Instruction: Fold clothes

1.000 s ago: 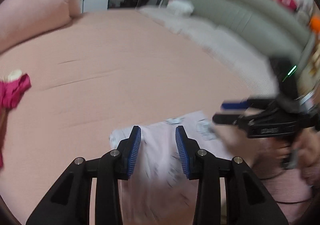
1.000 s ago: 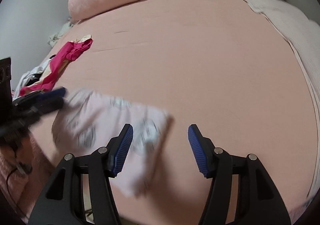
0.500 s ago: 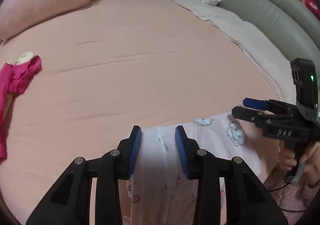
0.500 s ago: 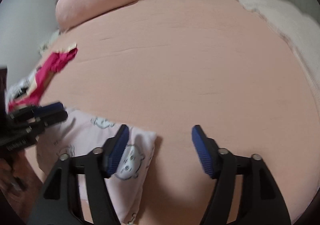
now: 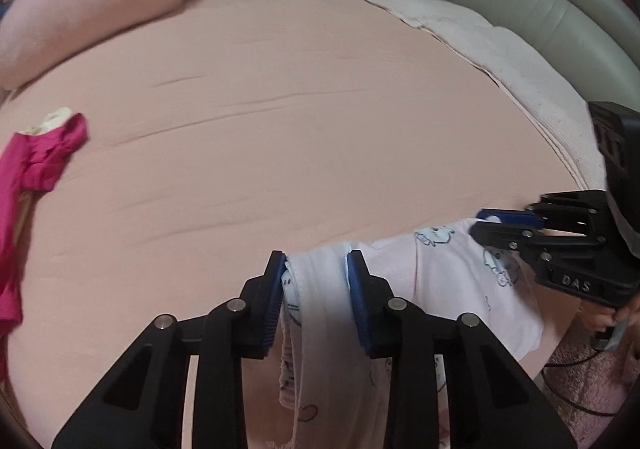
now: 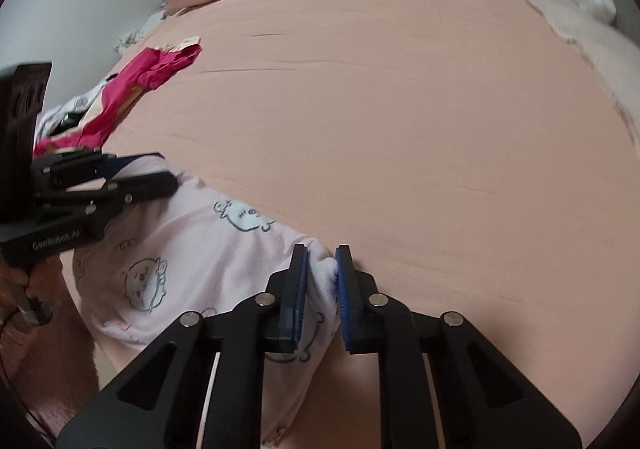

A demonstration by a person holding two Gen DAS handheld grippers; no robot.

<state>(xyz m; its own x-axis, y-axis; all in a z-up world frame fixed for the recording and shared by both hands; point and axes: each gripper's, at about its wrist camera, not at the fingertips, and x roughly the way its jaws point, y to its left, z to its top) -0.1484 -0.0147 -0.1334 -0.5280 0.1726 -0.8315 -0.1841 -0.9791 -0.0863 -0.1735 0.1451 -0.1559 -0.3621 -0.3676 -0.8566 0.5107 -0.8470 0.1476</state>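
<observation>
Here, nearest the lenses, a pale pink printed garment (image 5: 448,269) is gripped at two points along its upper edge. In the left wrist view, a bunched white hem is clamped between the blue pads of the left gripper (image 5: 316,281), whose jaws have just been closing and now stand narrow on the cloth. In the right wrist view, a corner of the same garment (image 6: 192,249) is pinched by the right gripper (image 6: 322,289); its jaws have just been closing too and are nearly together, with only a thin wad of fabric between the pads.

The garment is draped over the near edge of the bed, partly lying on the peach bedsheet (image 5: 320,109) and partly hanging below it, so it is not yet spread flat. The step in hand is judged to be the securing of the two top corners before the piece is laid out.

The next move probably calls for both grips to be lifted and carried away from the edge together, the cloth being kept taut, so that the hanging part is drawn onto the sheet.

Farther off, a crumpled magenta garment (image 6: 156,69) is seen at the left side of the bed, well apart, and a pink bolster pillow (image 5: 92,1) lies at the far end.
</observation>
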